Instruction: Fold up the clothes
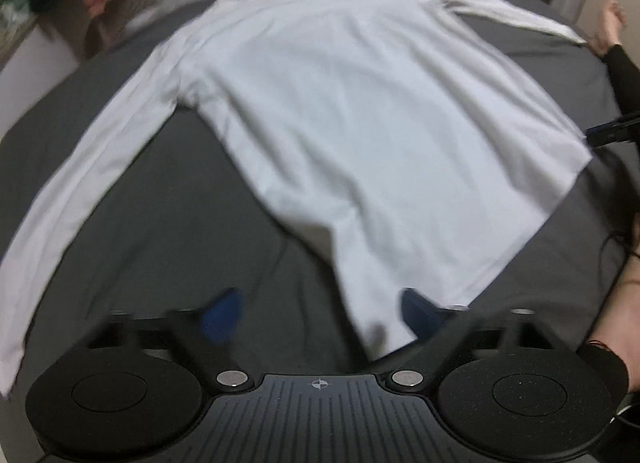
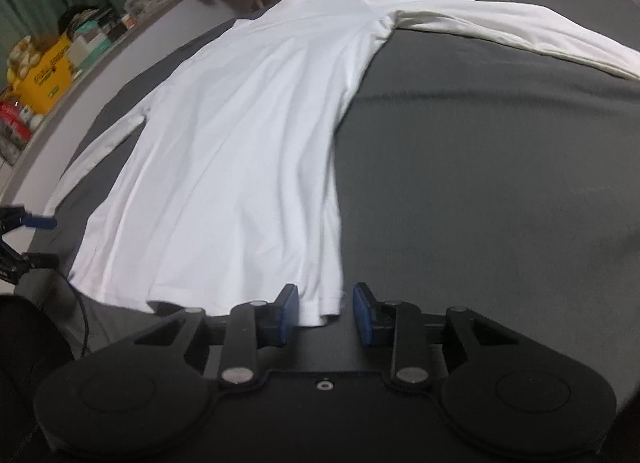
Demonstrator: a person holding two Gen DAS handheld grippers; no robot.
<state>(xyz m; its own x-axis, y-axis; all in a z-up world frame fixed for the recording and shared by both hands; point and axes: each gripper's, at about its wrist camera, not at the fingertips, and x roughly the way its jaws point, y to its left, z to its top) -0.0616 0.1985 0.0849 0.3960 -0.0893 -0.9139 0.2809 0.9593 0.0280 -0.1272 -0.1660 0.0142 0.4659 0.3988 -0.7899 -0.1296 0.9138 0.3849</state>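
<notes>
A white long-sleeved shirt (image 1: pixel 344 115) lies spread flat on a dark grey bed (image 1: pixel 168 199), sleeves out to both sides. My left gripper (image 1: pixel 320 317) is open; its blue fingers straddle the shirt's near hem corner. In the right wrist view the shirt (image 2: pixel 240 151) stretches away from me. My right gripper (image 2: pixel 326 313) is open, its blue pads on either side of the other hem corner, not closed on it. The left gripper also shows in the right wrist view (image 2: pixel 24 223) at the far left edge.
A person's forearm and hand (image 1: pixel 612 43) reach in by the far sleeve cuff at the right. A cluttered shelf with a yellow box (image 2: pixel 48 75) runs along the left wall. A cable (image 2: pixel 80 315) lies by the bed's near edge.
</notes>
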